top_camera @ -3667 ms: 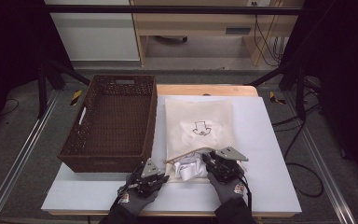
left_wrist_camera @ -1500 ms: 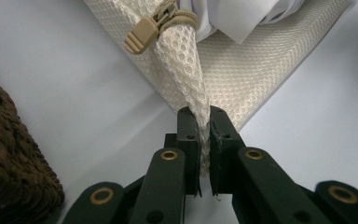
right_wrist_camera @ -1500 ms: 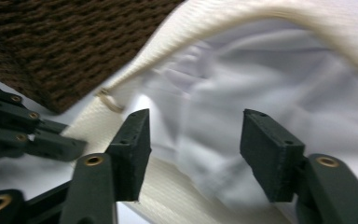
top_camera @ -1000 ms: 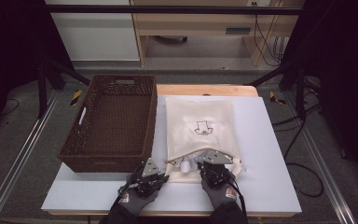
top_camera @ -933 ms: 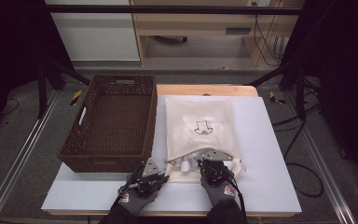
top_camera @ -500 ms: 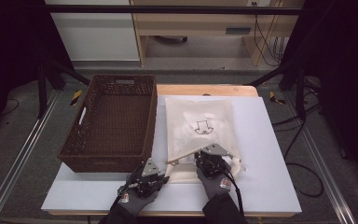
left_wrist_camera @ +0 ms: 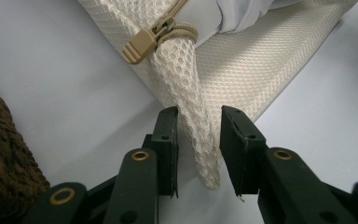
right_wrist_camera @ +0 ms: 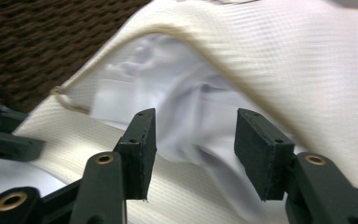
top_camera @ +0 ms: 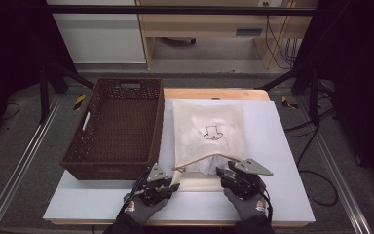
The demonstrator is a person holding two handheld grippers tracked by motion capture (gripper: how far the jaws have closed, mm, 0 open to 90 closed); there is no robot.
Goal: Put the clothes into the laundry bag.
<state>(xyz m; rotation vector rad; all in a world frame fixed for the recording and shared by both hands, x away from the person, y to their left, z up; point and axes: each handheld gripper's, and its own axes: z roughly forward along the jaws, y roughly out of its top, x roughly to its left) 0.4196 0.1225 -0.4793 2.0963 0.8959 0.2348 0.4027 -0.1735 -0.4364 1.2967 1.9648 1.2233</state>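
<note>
The cream mesh laundry bag (top_camera: 208, 134) lies flat on the white surface (top_camera: 282, 146), just right of the wicker basket (top_camera: 117, 126), a small dark drawing on its upper face. Its near end gapes open, the upper zipper edge (top_camera: 202, 158) arched up. Inside the mouth sits crumpled white cloth (right_wrist_camera: 177, 107). At the left corner of the mouth, the tan zipper pull (left_wrist_camera: 142, 44) rests where a pinched fold of mesh (left_wrist_camera: 191, 98) stands out from the bag.

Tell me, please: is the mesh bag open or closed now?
Open. The mesh bag has its near edge lifted in an arch, white cloth shows inside, and the zipper pull sits at one end.
</note>
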